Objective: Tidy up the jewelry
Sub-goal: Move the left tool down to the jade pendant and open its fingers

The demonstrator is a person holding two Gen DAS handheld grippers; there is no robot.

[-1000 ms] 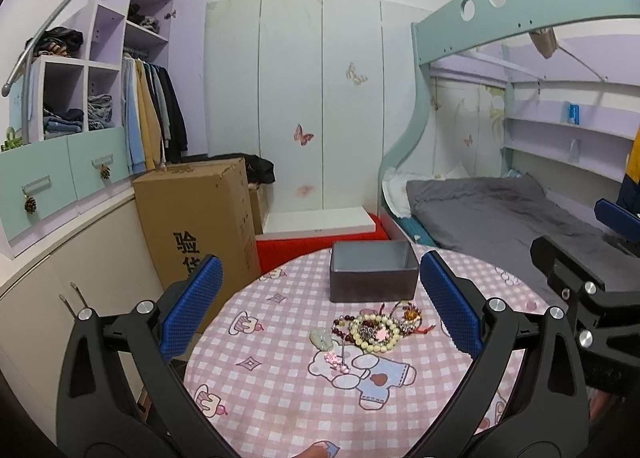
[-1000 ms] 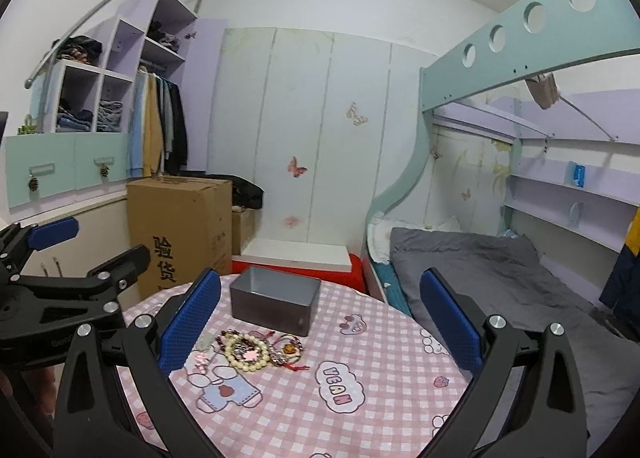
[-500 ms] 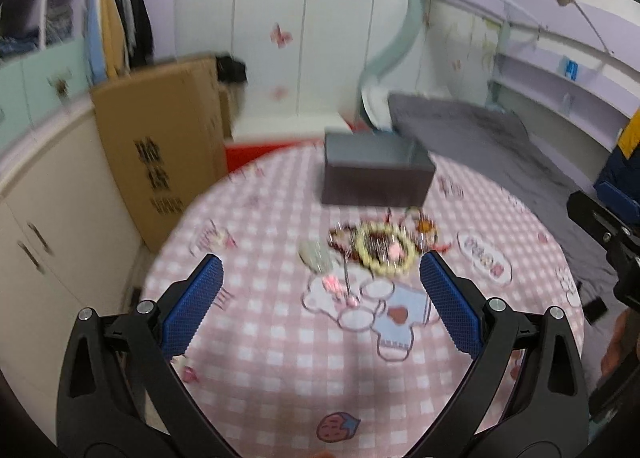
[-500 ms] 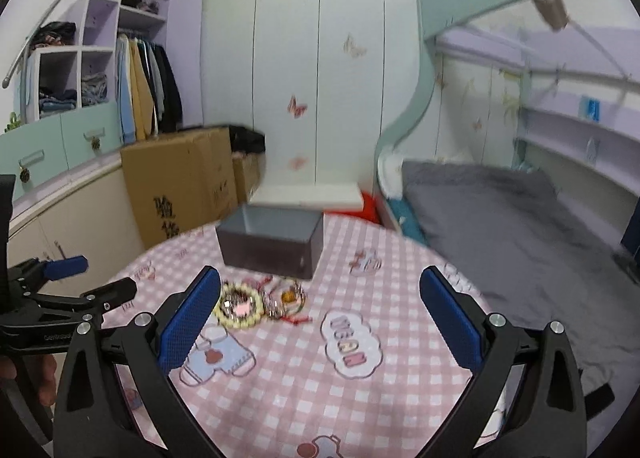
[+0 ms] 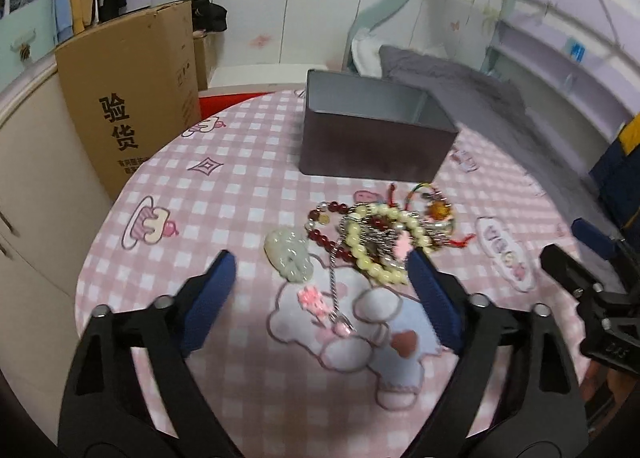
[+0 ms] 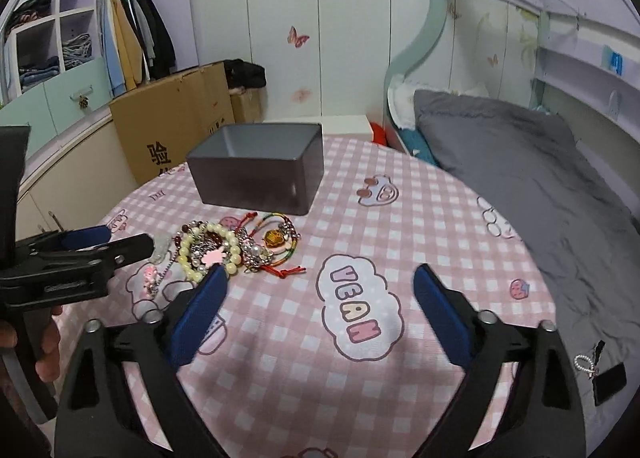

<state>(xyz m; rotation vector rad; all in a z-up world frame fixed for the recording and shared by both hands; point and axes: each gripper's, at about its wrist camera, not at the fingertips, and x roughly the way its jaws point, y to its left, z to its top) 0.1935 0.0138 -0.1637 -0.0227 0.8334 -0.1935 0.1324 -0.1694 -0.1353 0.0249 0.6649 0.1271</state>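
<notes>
A tangle of jewelry lies on the round pink checked table, in front of an open grey metal box. It holds a cream bead bracelet, a dark red bead bracelet, a pale jade pendant, a silver chain and red-corded charms. My left gripper hovers over the pendant and chain; its jaws are closing but touch nothing. My right gripper hangs over bare cloth right of the jewelry pile, with its jaws closing on nothing. The grey box stands behind.
A tall cardboard box stands beyond the table's left edge, against low cabinets. A bed with grey bedding runs along the right side. A small black item lies on the bedding near the table edge.
Both grippers have come down and tipped toward the table, so the jewelry and box look larger and closer. Both pairs of jaws stand somewhat narrower than before.
</notes>
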